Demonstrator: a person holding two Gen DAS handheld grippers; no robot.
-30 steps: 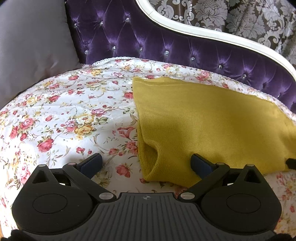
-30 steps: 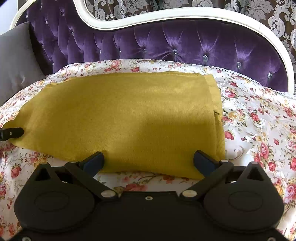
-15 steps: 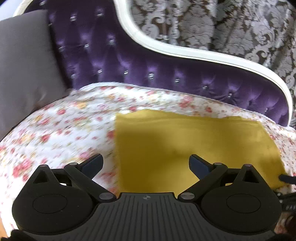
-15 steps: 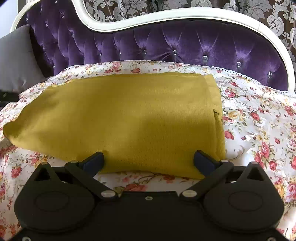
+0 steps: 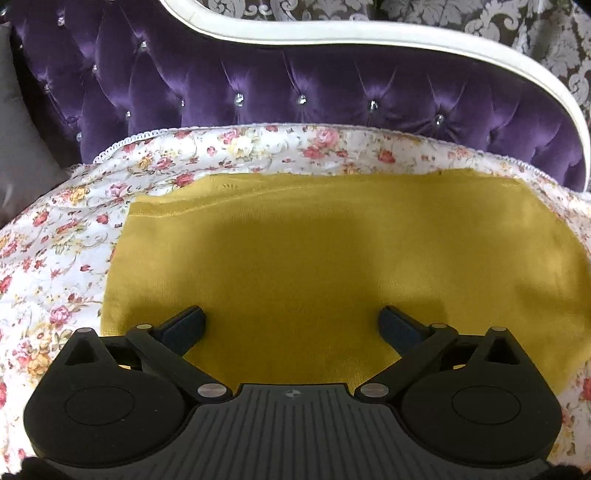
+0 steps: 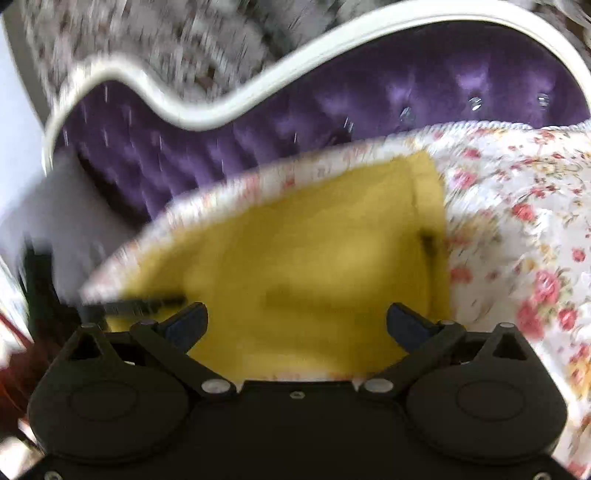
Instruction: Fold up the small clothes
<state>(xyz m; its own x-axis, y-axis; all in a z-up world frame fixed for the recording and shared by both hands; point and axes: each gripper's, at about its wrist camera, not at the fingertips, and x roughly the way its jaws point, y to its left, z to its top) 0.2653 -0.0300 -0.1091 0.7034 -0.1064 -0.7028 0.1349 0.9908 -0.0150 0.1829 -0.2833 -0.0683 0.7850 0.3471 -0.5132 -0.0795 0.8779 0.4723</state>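
Note:
A mustard yellow knitted garment (image 5: 332, 258) lies folded flat as a wide rectangle on the floral sheet (image 5: 66, 229). My left gripper (image 5: 291, 325) is open and empty, hovering above the garment's near middle. My right gripper (image 6: 297, 321) is open and empty above the garment's right part (image 6: 314, 258); this view is blurred by motion. The garment's folded right edge (image 6: 432, 221) shows there. A dark blurred bar (image 6: 144, 302) at the left is probably the other gripper.
A purple tufted sofa back (image 5: 295, 85) with a white frame (image 5: 332, 33) rises just behind the garment. A grey cushion (image 5: 18, 147) stands at the far left. Floral sheet (image 6: 524, 240) spreads to the right of the garment.
My left gripper has swung right, from the garment's left edge to over its middle. My right gripper has just moved quickly and tilted, blurring its view. Both stayed open.

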